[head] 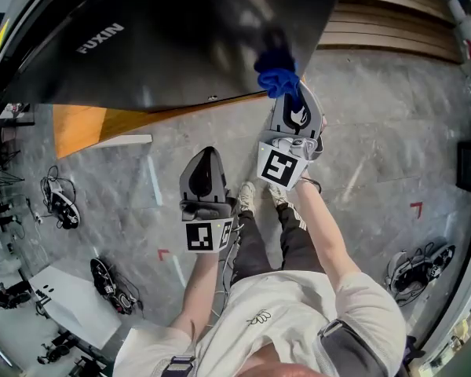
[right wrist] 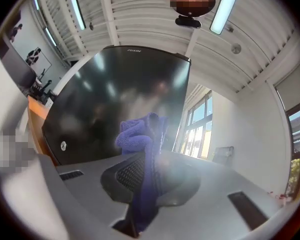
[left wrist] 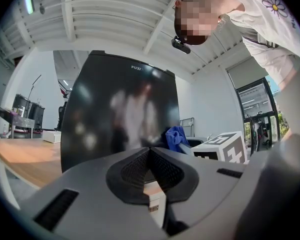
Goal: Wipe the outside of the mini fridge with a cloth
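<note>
The glossy black mini fridge is stood on the orange wooden table, its door faced toward both tools. The crumpled blue microfibre cloth is clamped in the right hand-held gripper and held at the door's lower corner, though contact cannot be confirmed. The left hand-held gripper is kept farther from the fridge, jaws closed on nothing.

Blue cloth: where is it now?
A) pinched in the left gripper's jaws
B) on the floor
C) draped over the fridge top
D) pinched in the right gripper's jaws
D: the right gripper view shows the blue cloth pinched between the jaws of the right gripper, in front of the mini fridge; the left gripper has its jaws together on nothing.
</note>
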`<action>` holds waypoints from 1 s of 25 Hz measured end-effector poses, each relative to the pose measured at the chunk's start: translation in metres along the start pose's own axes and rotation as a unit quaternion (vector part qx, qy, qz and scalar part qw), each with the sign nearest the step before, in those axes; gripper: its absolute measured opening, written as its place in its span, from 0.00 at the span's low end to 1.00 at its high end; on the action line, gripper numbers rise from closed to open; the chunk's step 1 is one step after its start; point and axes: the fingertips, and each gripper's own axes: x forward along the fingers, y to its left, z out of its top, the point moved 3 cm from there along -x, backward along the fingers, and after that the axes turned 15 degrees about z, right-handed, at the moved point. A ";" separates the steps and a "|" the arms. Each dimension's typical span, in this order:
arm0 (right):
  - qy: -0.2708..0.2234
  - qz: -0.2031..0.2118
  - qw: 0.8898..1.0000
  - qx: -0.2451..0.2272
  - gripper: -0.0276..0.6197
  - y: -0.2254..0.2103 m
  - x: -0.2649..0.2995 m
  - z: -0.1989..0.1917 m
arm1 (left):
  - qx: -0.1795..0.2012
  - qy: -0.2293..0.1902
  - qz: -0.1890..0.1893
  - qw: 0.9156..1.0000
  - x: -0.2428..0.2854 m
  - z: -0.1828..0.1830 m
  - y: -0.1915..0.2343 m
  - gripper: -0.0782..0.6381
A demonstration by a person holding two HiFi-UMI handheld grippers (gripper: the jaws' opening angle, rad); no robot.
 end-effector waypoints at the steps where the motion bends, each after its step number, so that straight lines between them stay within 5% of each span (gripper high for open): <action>1: 0.002 -0.004 1.000 -0.001 0.14 -0.004 -0.001 -0.002 | 0.000 0.002 -0.003 1.000 0.001 -0.001 -0.003 0.12; 11: 0.008 -0.044 0.999 -0.017 0.14 -0.039 -0.003 -0.019 | 0.005 0.012 -0.014 1.000 0.005 -0.010 -0.018 0.12; 22: 0.005 -0.063 0.998 -0.031 0.14 -0.039 -0.008 -0.009 | 0.007 0.007 0.004 1.000 -0.004 -0.005 0.014 0.12; 25: -0.004 -0.073 0.997 0.023 0.14 -0.023 -0.017 -0.003 | 0.004 0.009 0.012 1.000 -0.011 -0.008 0.030 0.12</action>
